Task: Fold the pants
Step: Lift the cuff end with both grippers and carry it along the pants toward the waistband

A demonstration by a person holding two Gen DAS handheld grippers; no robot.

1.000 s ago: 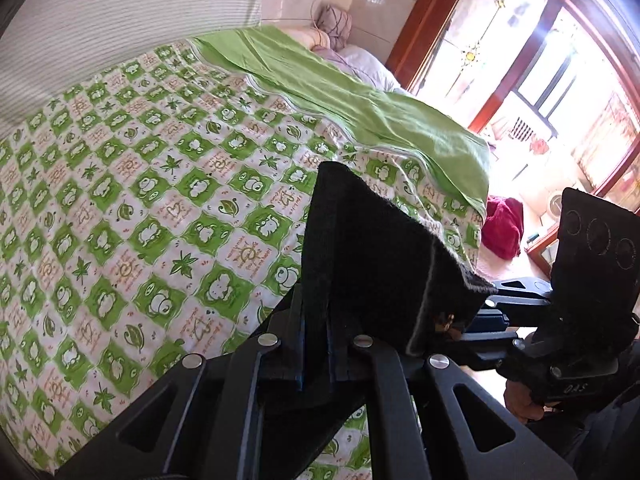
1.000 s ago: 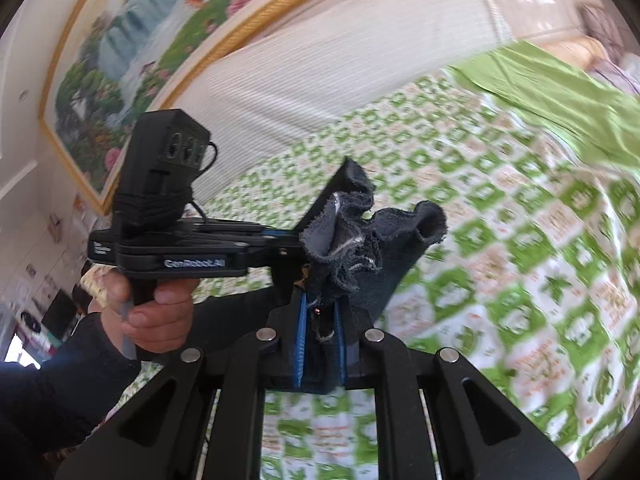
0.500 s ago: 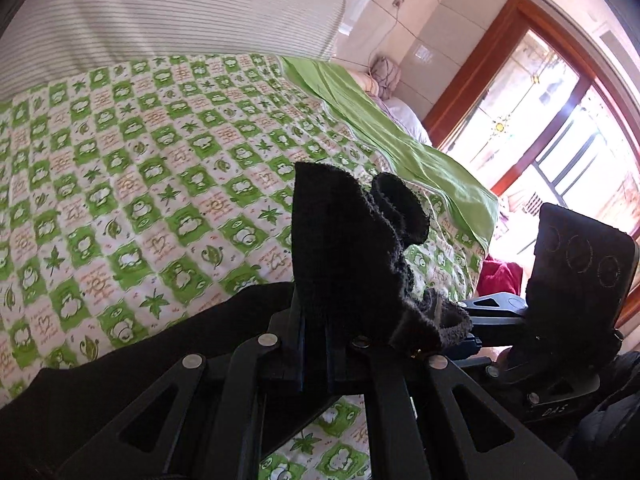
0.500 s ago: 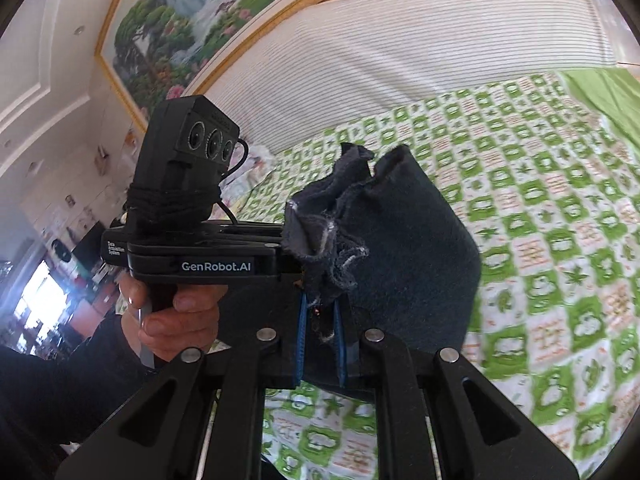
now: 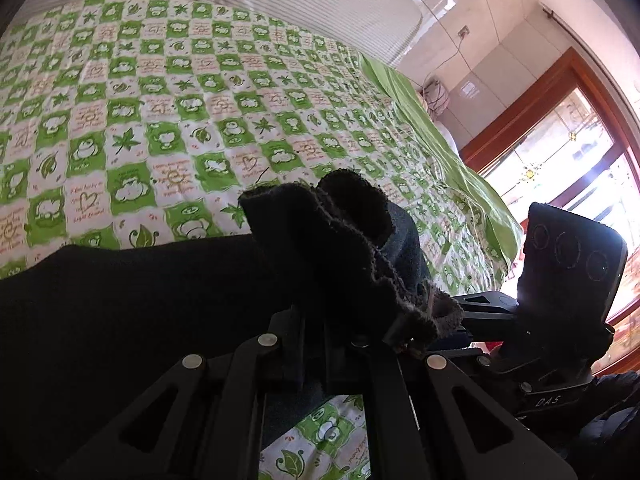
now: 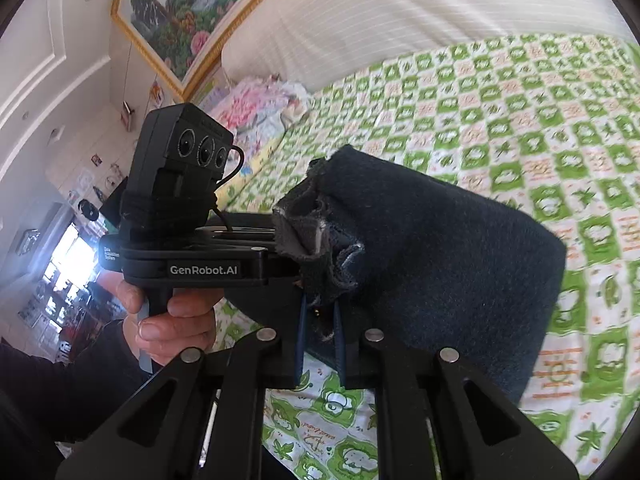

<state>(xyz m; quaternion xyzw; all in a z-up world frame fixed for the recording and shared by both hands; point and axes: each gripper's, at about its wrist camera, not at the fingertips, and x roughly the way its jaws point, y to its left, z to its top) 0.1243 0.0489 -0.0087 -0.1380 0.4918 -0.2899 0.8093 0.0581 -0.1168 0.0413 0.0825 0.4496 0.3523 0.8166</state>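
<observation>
Both jaws are shut tight on bunched corners of the dark fleece pants [image 5: 332, 240]; the left gripper [image 5: 340, 344] and right gripper [image 6: 320, 320] sit side by side; cloth hangs below them onto the green checked bedspread [image 5: 180, 120]; folding looks started, laying flat is left.

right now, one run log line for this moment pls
step: fold pants | left gripper: shut on pants | right gripper: shut on pants | grippers side by side | pants partly draped on bedspread
</observation>
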